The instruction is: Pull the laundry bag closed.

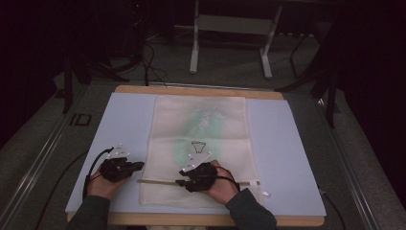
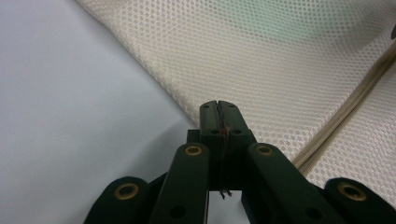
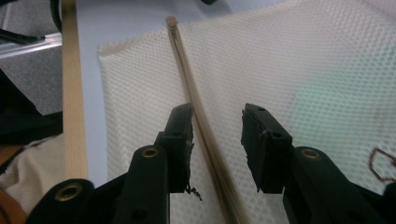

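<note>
From the high view, your two hands come in from the bottom edge over a tabletop (image 1: 282, 143) covered in pale blue. A cream mesh bag (image 1: 201, 143) lies flat in the middle, running away from you, with a faint green shape showing through it. A tan zipper strip (image 1: 158, 181) crosses the bag near your end. Your left claw (image 1: 139, 165) sits at the bag's left edge. Your right claw (image 1: 178, 182) rests over the zipper strip, near the middle of the bag.

In the left gripper view, your left claw (image 2: 218, 106) has its jaws pressed together, with nothing visibly between them. Its tip lies at the edge of the mesh bag (image 2: 261, 56), where the cloth meets the blue tabletop (image 2: 70, 93).

In the right gripper view, your right claw (image 3: 217, 123) is spread wide. The zipper strip (image 3: 205, 130) runs between the two jaws, close to the left one, and the pads do not press on it. The mesh bag (image 3: 280, 60) lies underneath.
</note>
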`<state>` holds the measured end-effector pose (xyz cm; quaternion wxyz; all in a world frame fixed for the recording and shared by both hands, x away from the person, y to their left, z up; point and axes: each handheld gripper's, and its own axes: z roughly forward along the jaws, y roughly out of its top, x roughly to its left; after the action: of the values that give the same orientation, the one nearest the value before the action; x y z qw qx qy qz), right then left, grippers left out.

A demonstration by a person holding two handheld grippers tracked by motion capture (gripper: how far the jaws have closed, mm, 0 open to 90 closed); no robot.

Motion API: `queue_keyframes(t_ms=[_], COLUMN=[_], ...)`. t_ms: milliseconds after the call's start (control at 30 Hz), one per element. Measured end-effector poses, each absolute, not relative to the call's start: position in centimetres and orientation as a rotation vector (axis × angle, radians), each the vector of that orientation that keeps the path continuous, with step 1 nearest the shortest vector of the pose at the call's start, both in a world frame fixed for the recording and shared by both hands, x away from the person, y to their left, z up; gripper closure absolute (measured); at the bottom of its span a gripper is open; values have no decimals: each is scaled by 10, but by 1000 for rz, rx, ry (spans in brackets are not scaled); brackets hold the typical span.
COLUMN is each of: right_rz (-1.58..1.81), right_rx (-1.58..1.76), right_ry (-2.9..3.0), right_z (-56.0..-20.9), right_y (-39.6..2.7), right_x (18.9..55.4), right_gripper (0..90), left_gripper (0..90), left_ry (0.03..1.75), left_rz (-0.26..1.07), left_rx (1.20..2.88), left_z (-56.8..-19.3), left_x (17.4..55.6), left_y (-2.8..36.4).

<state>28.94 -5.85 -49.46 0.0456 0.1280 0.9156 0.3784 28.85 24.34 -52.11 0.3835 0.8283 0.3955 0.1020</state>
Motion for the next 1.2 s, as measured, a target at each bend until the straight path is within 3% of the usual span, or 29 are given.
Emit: queue_keyframes(t_ms=[533, 733, 1200], right_rz=[1174, 1159, 1169], right_rx=[317, 284, 264], right_ry=[2820, 2827, 2842], right_z=[-499, -503, -511], right_y=[-29, -17, 16], right_x=[288, 287, 290], right_gripper=[638, 759, 754], left_gripper=[898, 897, 896], left_ry=[966, 959, 969], left_rz=[233, 215, 220], left_rx=[2134, 2144, 2145], left_z=[-524, -527, -528], left_x=[289, 293, 299], left_y=[239, 235, 234])
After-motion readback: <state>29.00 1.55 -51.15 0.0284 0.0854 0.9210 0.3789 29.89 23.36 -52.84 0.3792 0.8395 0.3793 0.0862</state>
